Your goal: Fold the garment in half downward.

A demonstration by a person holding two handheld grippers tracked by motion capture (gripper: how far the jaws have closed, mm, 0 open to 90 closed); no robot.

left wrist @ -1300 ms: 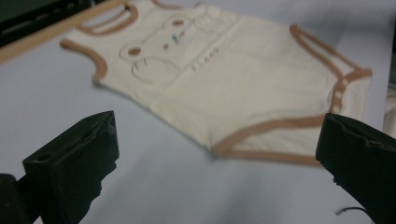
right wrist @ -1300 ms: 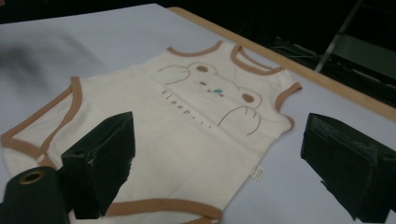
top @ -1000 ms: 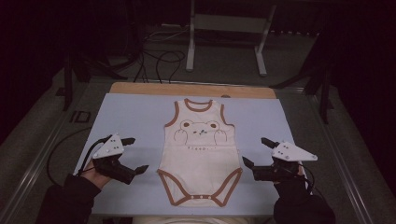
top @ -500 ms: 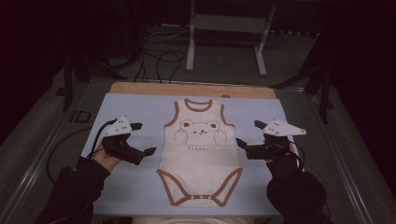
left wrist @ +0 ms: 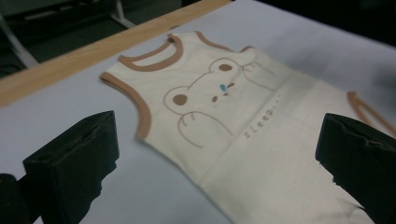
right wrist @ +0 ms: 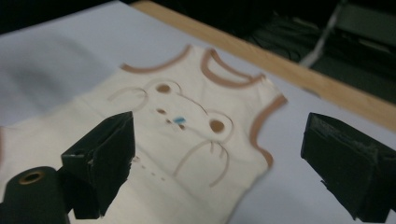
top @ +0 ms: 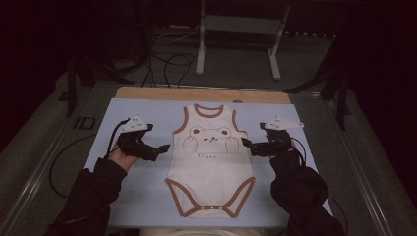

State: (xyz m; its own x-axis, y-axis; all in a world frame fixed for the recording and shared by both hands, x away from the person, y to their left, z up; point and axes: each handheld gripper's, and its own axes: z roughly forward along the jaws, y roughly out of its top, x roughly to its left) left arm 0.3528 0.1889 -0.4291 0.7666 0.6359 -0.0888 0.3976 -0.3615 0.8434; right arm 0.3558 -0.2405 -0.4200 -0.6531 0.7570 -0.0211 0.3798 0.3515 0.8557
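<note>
Pale blue mat (top: pixel 147 206) on my wood-edged table (top: pixel 196 93), dark room, cream bodysuit (top: pixel 210 167) frame centre, my left gripper (top: pixel 160 150) and right gripper (top: pixel 248 146) both spread wide flanking it, gripper views reveal its "sleep" lettering (left wrist: pixel 262 122)

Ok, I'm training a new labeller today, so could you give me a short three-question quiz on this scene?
1. True or false: the left tool is shut on the cream sleeveless baby bodysuit with brown trim.
2. What animal face is printed on it?
3. The bodysuit lies on: A) bare wood B) pale blue mat C) floor.

Key: 1 false, both it and the right tool are open, flanking the garment; 2 bear; 3 B.
</note>
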